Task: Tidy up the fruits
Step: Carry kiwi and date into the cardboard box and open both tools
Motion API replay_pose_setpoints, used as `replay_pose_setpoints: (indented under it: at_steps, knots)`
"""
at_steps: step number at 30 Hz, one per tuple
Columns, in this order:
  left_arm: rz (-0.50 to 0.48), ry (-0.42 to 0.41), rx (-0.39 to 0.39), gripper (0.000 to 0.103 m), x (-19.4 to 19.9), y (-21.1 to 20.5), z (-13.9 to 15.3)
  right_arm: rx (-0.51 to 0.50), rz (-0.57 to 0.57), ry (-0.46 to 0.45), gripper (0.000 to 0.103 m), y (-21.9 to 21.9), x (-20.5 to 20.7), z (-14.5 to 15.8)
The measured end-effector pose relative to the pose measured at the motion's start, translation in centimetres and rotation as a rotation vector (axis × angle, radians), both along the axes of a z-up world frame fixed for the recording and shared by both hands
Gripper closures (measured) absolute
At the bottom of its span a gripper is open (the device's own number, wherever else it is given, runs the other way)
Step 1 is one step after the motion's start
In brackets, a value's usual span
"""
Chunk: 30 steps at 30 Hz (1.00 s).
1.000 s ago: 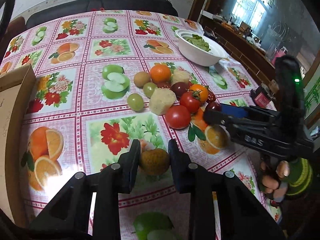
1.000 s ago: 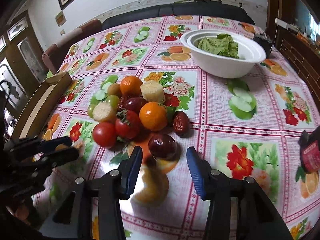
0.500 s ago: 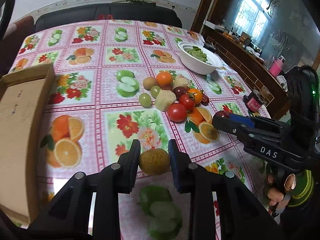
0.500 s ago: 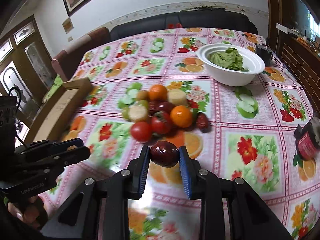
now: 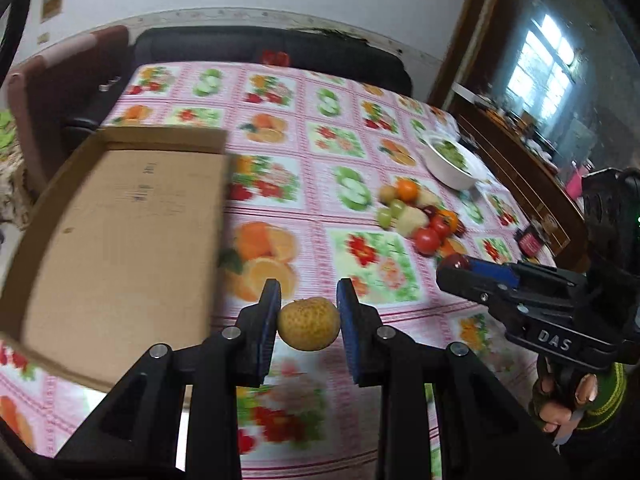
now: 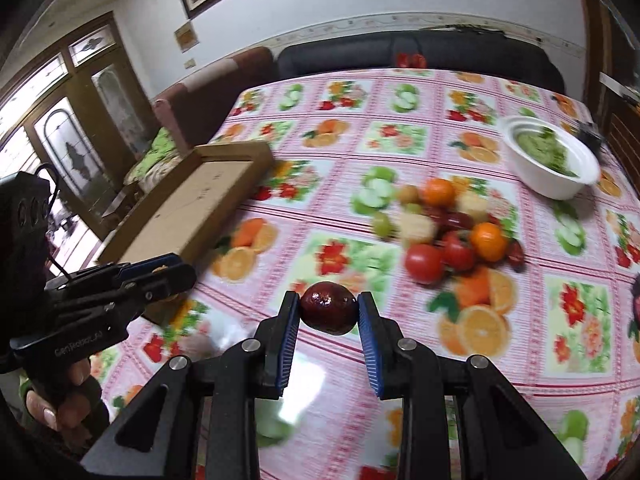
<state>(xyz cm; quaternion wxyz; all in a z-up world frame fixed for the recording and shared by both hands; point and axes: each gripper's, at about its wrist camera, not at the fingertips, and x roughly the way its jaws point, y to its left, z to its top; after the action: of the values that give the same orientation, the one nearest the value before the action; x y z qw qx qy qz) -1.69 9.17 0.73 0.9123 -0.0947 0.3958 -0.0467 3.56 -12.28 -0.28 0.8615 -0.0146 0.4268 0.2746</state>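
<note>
Gripping a yellow-brown rough-skinned fruit (image 5: 308,324), the left gripper (image 5: 308,312) holds it between both blue pads, clear of the surface (image 5: 280,184); the fruit's long axis runs across, pad to pad. The right gripper (image 6: 329,314) is closed on one dark red glossy fruit (image 6: 329,312), also raised off the surface, its long axis likewise spanning the pads. One shallow cardboard box (image 5: 116,240) lies to the left, just beside the left gripper, its long side running away from the camera. The remaining fruit pile (image 6: 448,228) sits well apart toward the right: two oranges, two red tomatoes and two green grapes can be counted; the rest is too blurred to count. One white bowl (image 6: 552,176) of greens stands beyond the pile.
</note>
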Motion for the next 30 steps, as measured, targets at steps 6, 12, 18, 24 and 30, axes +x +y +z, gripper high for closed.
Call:
replay_pose_setpoints:
  at_steps: [6, 12, 18, 24, 30]
  knots:
    - [0.152, -0.01, 0.013, 0.077, -0.9, 6.6, 0.5, 0.064, 0.131, 0.021, 0.073, 6.4, -0.1, 0.8]
    - [0.28, 0.019, 0.02, 0.077, -1.2, 12.7, -0.3, 0.097, 0.27, 0.041, 0.073, 14.9, 0.1, 0.7]
    - [0.319, 0.082, 0.029, 0.076, -0.3, 15.2, -2.6, 0.051, 0.348, 0.081, 0.073, 21.6, 0.6, -1.8]
    - [0.32, 0.124, 0.022, 0.076, 0.5, 15.8, -4.4, -0.012, 0.384, 0.109, 0.073, 24.5, 1.0, -4.0]
    - [0.332, 0.158, 0.007, 0.076, 0.9, 16.4, -5.4, -0.055, 0.397, 0.125, 0.072, 25.5, 1.2, -5.4]
